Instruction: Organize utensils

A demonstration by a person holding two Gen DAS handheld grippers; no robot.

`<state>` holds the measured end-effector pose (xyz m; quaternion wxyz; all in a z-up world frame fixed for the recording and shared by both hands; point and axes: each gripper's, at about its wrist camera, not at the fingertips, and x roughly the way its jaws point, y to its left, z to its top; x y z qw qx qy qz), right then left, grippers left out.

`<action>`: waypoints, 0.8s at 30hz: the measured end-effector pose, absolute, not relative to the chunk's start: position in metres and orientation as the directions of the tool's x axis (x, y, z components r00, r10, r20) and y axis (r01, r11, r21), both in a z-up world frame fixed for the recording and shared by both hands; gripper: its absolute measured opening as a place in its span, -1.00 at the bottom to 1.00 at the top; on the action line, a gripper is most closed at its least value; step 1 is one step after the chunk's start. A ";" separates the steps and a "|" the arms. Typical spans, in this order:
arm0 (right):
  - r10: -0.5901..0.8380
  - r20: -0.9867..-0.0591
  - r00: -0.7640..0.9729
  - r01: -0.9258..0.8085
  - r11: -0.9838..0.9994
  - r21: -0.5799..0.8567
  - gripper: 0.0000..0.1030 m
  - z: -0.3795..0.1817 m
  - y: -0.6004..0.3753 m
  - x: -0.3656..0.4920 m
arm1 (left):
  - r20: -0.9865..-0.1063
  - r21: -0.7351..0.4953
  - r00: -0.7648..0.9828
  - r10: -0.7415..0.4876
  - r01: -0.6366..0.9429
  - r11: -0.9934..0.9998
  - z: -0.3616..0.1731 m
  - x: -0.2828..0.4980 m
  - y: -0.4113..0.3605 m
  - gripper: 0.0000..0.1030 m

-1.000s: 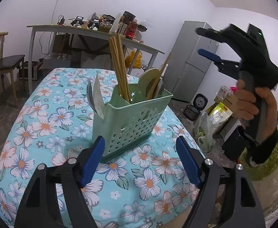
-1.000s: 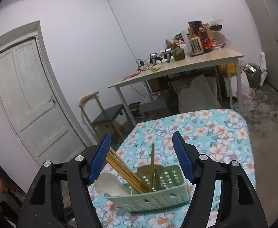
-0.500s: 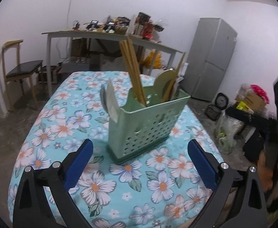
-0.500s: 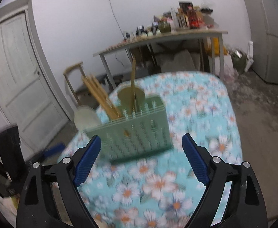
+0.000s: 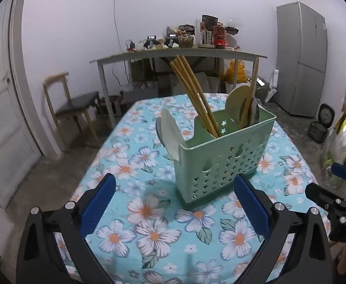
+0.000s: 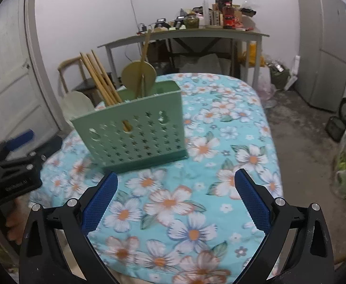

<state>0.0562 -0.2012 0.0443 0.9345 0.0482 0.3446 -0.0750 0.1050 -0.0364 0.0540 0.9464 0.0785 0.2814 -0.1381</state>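
A green perforated utensil caddy [image 5: 222, 156] [image 6: 135, 132] stands upright on the floral tablecloth [image 5: 149, 224] [image 6: 220, 142]. In it are a bundle of wooden chopsticks [image 5: 194, 94] [image 6: 99, 80], a white spoon [image 5: 170, 132] at its left end and a round beige spoon [image 5: 239, 101] [image 6: 138, 75] at the other end. My left gripper [image 5: 174, 177] is open just short of the caddy, nothing between its pads. My right gripper [image 6: 176, 174] hovers low in front of the caddy's long side; its jaws are opening and hold nothing. Each gripper shows at the edge of the other's view [image 5: 338, 189] [image 6: 14, 146].
Behind the cloth-covered table stands a long grey table [image 5: 180, 54] crowded with bottles and boxes. A wooden chair [image 5: 73, 101] and a white door [image 5: 0, 118] are on the left. A grey fridge [image 5: 300, 59] and floor bags [image 5: 345, 132] are on the right.
Both grippers have opened wider. The right gripper has dropped from high above to low by the table, and the caddy looms larger in its view. The left view has swung leftward.
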 end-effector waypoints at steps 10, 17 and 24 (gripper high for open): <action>-0.167 -0.652 0.739 0.215 0.977 -0.007 0.85 0.033 -0.200 0.050 | -0.543 0.085 0.828 -0.142 0.222 0.971 0.053 0.104 -0.048 0.89; -0.143 -0.644 0.752 0.199 0.980 0.015 0.85 0.033 -0.201 0.050 | -0.570 0.048 0.813 -0.119 0.177 0.983 0.051 0.108 -0.046 0.89; -0.128 -0.645 0.753 0.176 0.984 0.009 0.85 0.032 -0.198 0.052 | -0.624 0.047 0.774 -0.105 0.171 0.984 0.044 0.116 -0.047 0.89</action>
